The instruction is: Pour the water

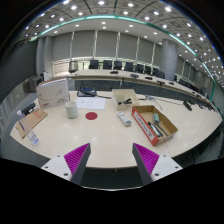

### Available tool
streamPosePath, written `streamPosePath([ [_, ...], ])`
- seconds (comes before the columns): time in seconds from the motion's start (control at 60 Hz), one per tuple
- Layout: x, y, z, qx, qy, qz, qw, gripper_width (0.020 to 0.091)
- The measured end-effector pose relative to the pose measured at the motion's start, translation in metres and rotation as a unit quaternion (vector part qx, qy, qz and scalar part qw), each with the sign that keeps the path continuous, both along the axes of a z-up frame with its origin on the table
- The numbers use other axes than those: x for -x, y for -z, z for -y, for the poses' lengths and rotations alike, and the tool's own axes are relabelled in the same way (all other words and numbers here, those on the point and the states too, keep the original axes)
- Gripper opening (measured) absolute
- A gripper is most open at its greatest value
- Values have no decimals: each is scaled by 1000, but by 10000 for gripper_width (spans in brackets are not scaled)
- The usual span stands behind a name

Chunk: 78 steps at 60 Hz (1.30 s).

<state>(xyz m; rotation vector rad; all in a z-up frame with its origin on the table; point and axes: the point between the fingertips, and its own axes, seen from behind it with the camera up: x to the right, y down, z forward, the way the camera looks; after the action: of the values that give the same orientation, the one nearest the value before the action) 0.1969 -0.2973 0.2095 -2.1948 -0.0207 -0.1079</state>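
Note:
A small white cup stands on the beige table, far beyond my fingers and to the left. Just right of the cup a flat red disc lies on the tabletop. A larger white box-like container stands behind the cup. My gripper is held back over the table's near edge, open. Its two magenta pads are spread wide with nothing between them. I cannot see any water or a bottle.
An open cardboard tray of tools lies to the right. A small cardboard box stands behind it. Wooden pieces lie at the far left. Chairs and long desks ring the room behind.

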Motion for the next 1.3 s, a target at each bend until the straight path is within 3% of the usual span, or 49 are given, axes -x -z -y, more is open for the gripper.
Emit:
streamPosePath([
  [0.317, 79, 17, 0, 9, -49, -23, 999, 862],
  [0.55, 205, 44, 8, 23, -115, -33, 993, 861],
  [0.767, 343, 78, 5, 16, -151, -54, 987, 861],
  [0.967, 444, 107, -31, -19, -142, -66, 987, 863],
  [1.15, 472, 119, -93, -74, -104, -53, 990, 861],
  [1.217, 476, 121, -109, -87, -96, -55, 990, 812],
  [1.3, 479, 125, -124, -102, -95, -52, 989, 615],
])
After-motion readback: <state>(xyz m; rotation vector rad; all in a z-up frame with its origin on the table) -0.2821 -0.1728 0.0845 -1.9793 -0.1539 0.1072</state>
